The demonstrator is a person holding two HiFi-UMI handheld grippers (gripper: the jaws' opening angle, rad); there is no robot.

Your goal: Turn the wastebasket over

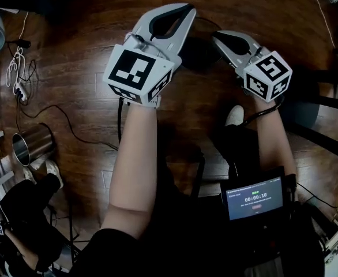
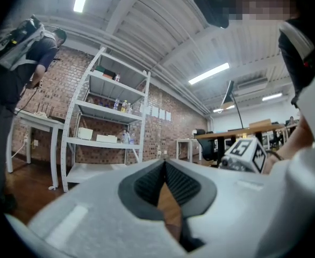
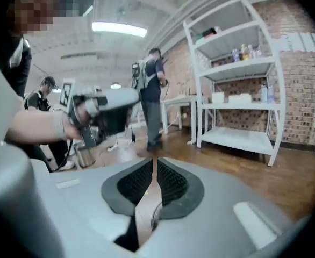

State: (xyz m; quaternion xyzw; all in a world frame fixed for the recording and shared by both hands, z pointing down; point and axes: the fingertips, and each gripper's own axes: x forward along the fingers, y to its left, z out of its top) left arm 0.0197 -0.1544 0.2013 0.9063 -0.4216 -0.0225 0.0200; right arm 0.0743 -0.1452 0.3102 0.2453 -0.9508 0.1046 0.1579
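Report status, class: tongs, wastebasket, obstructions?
Left tongs shut, right tongs barely apart, both empty. Shiny cylindrical metal wastebasket upright, mouth up, on the wooden floor, ungripped. Black cable lies beside it.

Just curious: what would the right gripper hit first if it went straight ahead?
Ahead of the right gripper the way looks free down to the floor, probably short of the standing person; depth is unclear.

I read bare floor [image 1: 71, 39] at 11 o'clock. Cables [image 1: 18, 77] at 9 and a person [image 1: 25, 212] at 7 crowd the wastebasket [image 1: 33, 145].
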